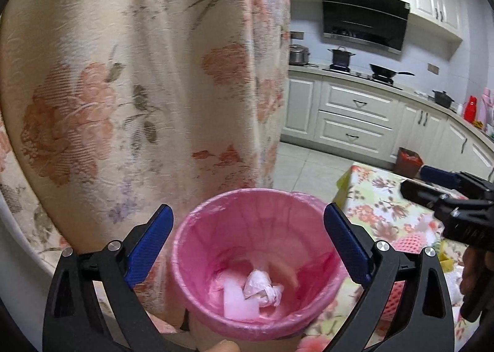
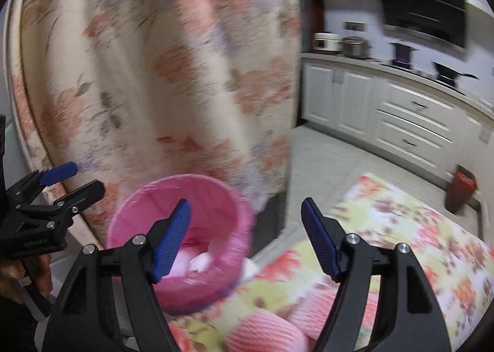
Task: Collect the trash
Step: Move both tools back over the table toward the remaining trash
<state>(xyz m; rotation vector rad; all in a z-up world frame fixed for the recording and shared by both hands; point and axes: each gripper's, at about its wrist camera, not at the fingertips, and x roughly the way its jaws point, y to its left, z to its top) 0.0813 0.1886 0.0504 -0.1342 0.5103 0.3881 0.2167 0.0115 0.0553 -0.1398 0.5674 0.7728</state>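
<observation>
Both claws are wide open and hold nothing. The left claw [image 1: 248,239] hangs over the pink-lined trash bin [image 1: 247,318], with crumpled tissue [image 1: 262,288] inside. The right claw [image 2: 245,236] is above the flowery counter [image 2: 401,228] and pink foam nets [image 2: 265,330]. Behind hangs a flowered curtain [image 1: 139,74], then white kitchen cabinets [image 1: 355,117].

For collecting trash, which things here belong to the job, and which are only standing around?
Job:
- pink-lined bin
- crumpled tissue inside it
- pink foam nets on the floral tablecloth
- left gripper and right gripper, both open

Standing around:
- curtain
- pots
- wok
- red flask
</observation>
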